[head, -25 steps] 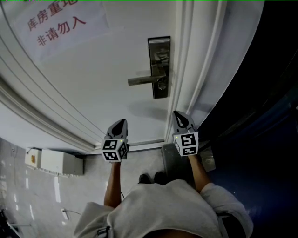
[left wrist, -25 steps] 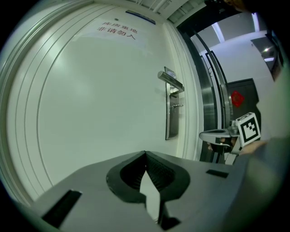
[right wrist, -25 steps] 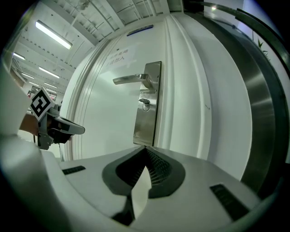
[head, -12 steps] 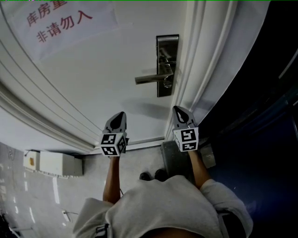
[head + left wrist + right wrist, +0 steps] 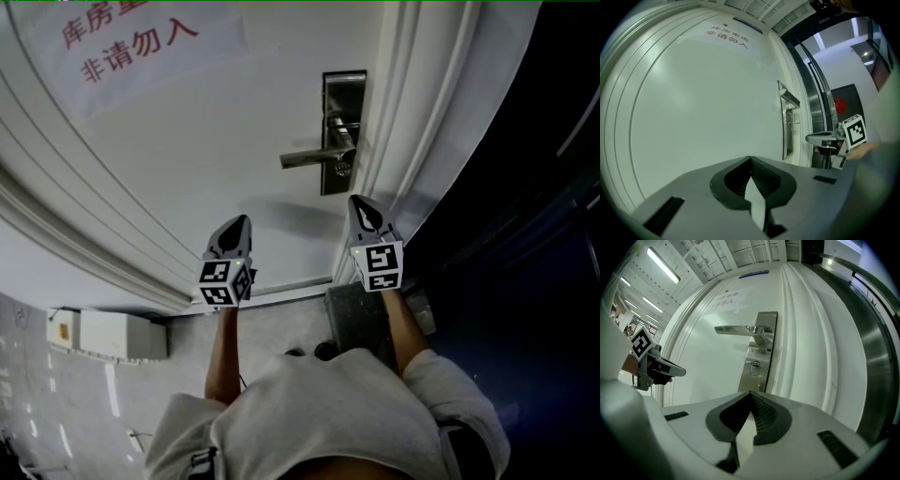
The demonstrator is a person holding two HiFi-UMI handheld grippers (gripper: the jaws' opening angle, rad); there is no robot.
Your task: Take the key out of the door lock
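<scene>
Your right gripper [image 5: 359, 207], jaws closed on nothing, is the nearer one: the key [image 5: 342, 170] sticks out of the lock [image 5: 344, 91] under the lever [image 5: 307, 157], straight ahead of its tips.

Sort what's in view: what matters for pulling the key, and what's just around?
Job:
- key, in the lock plate under the handle
- right gripper, shut, empty, the one closer to the lock
- left gripper, shut, empty

Around:
- sign with red lettering on the door
- white box on the floor
</scene>
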